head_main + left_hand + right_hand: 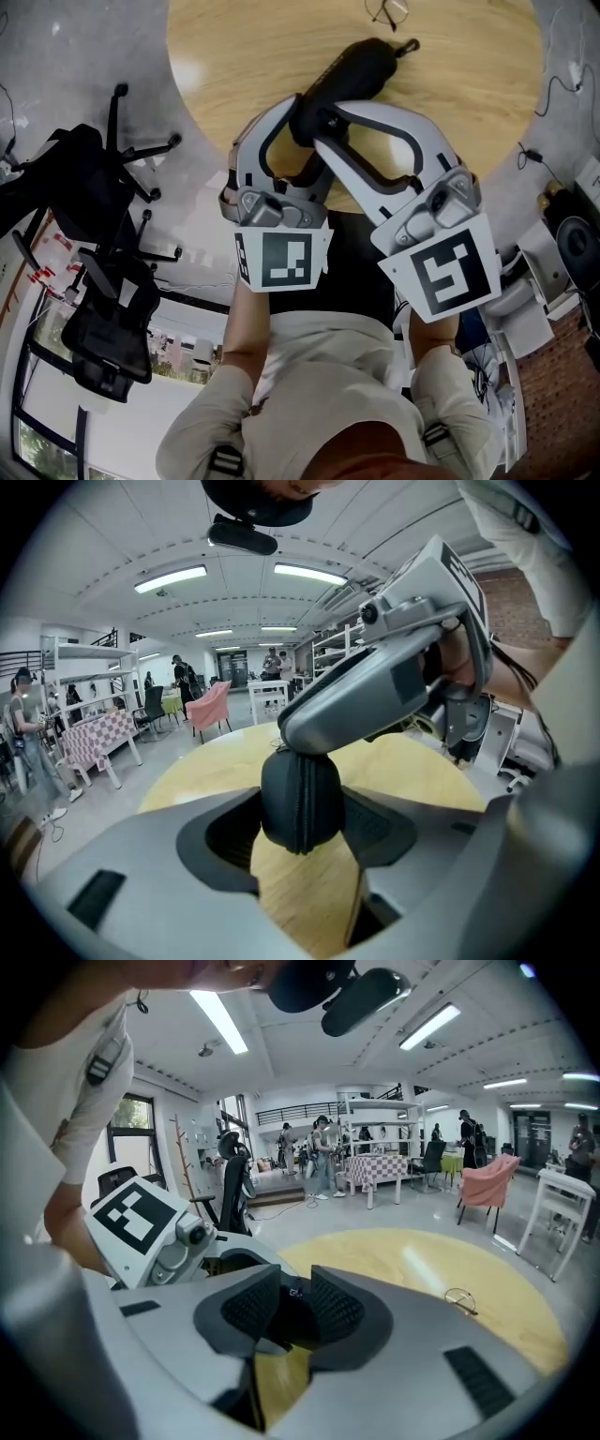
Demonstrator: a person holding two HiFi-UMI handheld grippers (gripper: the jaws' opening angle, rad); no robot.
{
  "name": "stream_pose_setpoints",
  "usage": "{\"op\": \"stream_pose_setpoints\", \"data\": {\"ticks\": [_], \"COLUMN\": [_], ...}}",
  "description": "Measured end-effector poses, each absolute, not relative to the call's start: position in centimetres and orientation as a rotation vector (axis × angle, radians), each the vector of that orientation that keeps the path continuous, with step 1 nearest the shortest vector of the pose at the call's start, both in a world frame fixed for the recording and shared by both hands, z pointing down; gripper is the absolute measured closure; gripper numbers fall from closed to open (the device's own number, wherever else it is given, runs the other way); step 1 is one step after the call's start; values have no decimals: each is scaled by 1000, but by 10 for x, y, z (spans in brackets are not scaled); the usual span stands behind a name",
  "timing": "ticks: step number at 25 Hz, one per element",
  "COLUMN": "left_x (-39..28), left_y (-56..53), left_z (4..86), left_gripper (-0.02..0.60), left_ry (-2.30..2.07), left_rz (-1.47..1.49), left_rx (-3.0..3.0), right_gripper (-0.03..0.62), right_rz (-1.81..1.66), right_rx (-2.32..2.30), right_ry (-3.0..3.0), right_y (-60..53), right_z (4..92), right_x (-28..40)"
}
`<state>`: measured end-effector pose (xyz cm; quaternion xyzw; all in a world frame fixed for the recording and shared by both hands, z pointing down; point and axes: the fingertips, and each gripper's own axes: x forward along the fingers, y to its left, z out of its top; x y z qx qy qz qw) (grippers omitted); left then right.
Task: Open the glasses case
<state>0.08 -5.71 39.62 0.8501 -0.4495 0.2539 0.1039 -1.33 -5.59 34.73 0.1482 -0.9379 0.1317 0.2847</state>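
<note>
Gripping stage, by the look of the hold: left tongs (305,834) clamped on the rounded near end of the black oval zippered glasses case (354,67), zip seam turned back toward them. Right tongs (286,1314) pinched on a dark part of that same end, just beside the left pair, above the round pale wooden counter (469,75). Next, probably: hold firm with the left and run the zip round with the right. Hard to tell whether zip pull or shell edge in the right tongs, and whether case resting or lifted.
</note>
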Motion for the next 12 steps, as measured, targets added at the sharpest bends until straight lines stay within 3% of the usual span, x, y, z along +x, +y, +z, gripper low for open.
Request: {"op": "stream_pose_setpoints", "data": {"ticks": [12], "left_x": [-4], "left_y": [-54], "left_z": [400], "left_gripper": [311], "left_ry": [-1296], "left_rz": [765], "left_rx": [2505], "right_gripper": [462], "right_rz": [417], "right_rx": [478], "right_ry": [-2509], "right_y": [-65], "right_z": [351], "right_x": [-11]}}
